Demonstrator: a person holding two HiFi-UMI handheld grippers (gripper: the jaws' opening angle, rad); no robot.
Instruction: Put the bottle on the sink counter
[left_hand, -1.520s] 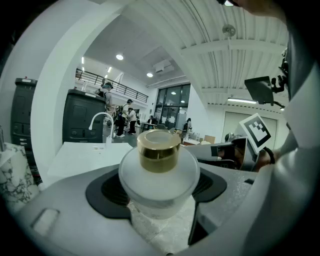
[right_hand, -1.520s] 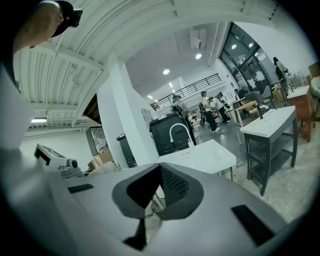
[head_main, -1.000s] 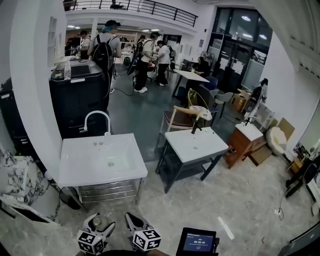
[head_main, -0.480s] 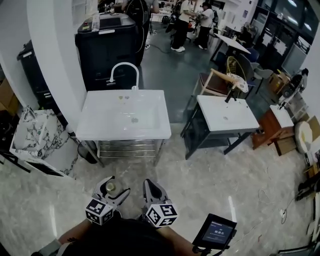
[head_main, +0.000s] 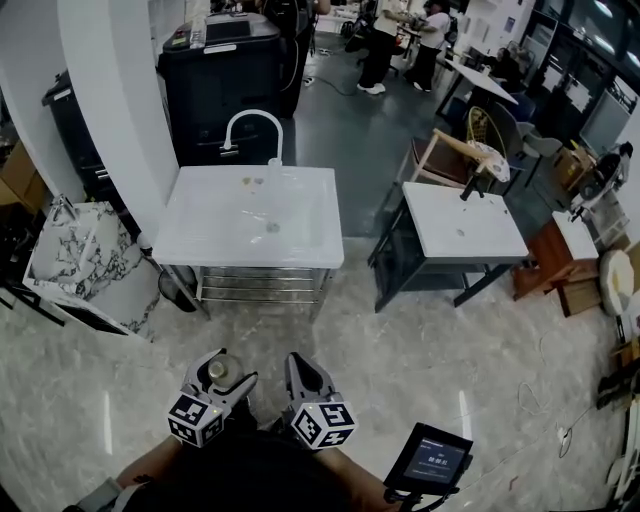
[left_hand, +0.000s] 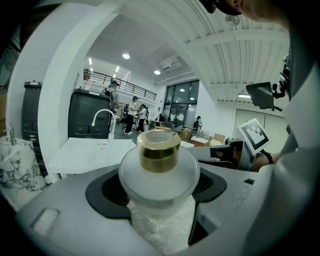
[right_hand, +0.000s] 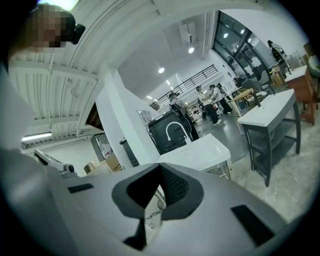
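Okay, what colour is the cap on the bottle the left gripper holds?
Shiny gold cap on a frosted white bottle; clearest in the left gripper view.

One bottle (left_hand: 159, 172), two grippers (head_main: 224, 373) (head_main: 301, 364), two white sink counters (head_main: 200, 238) (head_main: 492, 236).

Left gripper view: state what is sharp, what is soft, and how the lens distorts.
Left gripper view: the frosted round bottle with a gold cap, clamped in the left tongs, is sharp; their near grey bodies blur; the corners vignette black. Head view: evenly lit, the white sink counter crisp.
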